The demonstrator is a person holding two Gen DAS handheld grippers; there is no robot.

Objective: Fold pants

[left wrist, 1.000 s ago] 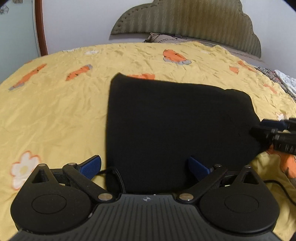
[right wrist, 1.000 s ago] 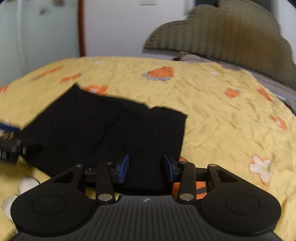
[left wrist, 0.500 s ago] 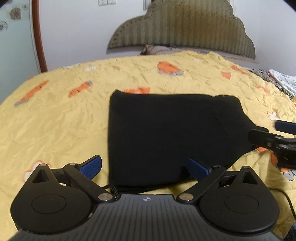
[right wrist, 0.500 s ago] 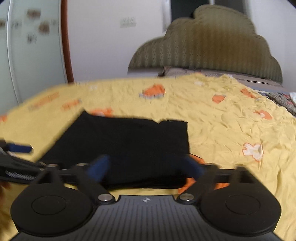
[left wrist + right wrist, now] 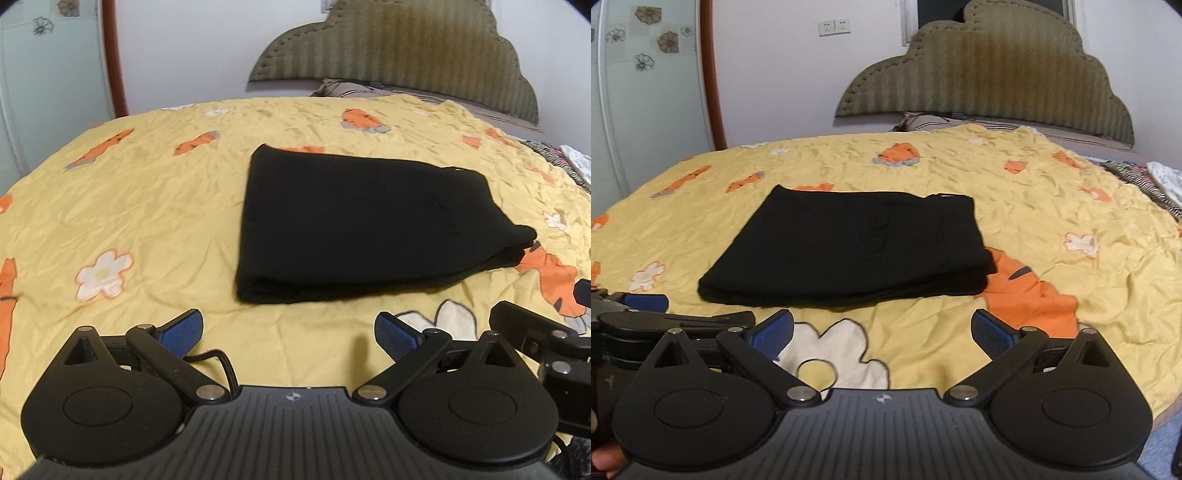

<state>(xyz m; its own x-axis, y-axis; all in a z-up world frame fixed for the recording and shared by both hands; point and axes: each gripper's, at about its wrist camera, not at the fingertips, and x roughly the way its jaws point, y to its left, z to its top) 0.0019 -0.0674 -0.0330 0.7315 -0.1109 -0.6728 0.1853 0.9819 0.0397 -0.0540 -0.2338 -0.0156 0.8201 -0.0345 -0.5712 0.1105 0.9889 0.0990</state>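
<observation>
The black pants lie folded into a flat, layered rectangle on the yellow bedspread; they also show in the right wrist view. My left gripper is open and empty, held back from the pants' near edge. My right gripper is open and empty, also short of the near edge. The right gripper shows at the right edge of the left wrist view, and the left gripper at the left edge of the right wrist view.
The bedspread carries orange carrot and white flower prints. A padded olive headboard and a pillow are at the far end. A striped cloth lies at the right edge. A wall with a wooden frame is on the left.
Both grippers have pulled back from the pants toward me and now sit clear of the near edge. The right gripper's jaws went from narrow to wide. The pants lie still, folded.
</observation>
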